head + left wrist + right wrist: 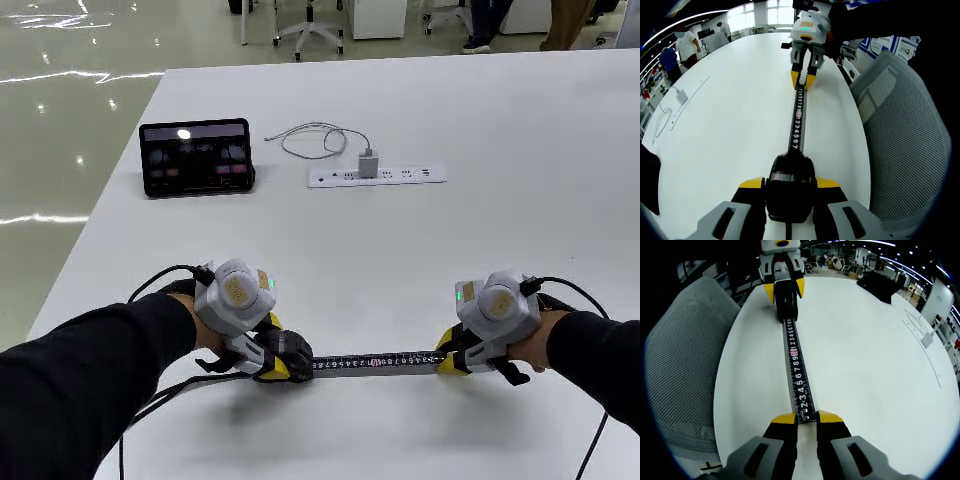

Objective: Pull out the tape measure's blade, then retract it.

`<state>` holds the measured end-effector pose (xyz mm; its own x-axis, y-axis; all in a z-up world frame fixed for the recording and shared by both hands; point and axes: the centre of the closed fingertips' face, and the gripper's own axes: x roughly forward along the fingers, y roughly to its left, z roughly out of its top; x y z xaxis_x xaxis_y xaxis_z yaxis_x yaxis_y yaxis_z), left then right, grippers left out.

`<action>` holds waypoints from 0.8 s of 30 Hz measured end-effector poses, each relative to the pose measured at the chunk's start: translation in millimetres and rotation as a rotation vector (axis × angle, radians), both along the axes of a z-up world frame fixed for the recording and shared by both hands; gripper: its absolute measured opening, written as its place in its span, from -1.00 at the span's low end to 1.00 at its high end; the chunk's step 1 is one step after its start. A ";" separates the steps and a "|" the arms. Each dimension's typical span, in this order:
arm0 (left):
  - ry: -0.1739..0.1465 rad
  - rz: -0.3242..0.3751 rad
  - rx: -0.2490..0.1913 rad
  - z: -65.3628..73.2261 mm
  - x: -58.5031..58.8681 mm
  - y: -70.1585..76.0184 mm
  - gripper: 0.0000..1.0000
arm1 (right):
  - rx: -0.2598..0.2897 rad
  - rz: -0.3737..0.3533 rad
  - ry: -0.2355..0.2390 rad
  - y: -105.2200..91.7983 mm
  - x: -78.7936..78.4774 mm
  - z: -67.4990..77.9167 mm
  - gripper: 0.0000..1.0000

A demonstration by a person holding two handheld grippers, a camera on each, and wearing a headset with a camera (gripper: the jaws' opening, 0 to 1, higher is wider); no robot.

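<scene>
Right now your left tongs are clenched on the black case of the tape measure, one yellow tip on each side of it. In the left gripper view the case sits squarely between the jaws and low on the white surface.

Your right tongs are pinched on the free end of the blade. In the right gripper view the two yellow tips close in on the strip's last printed numbers, with almost no gap between them.

The blade is drawn out and runs straight from the case to the right tongs. It lies flat along the surface, or just above it, with its numbered face up. The whole line sits near the edge closest to you, and your two hands are well apart at either end of it.

Farther back on the surface, a dark tablet stands propped up to the left. Beside it to the right lies a white power strip with a charger plugged in and a white cable looped behind it. A grey mesh chair stands just off the near edge, beside the tape.
</scene>
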<state>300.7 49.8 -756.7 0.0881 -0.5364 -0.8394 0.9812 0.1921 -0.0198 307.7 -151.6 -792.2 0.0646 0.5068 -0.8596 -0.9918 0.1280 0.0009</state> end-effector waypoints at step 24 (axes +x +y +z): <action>0.002 0.000 -0.003 -0.6 0.0 -0.4 -0.37 | -0.013 -0.018 0.000 -20.3 1.9 -0.9 -0.83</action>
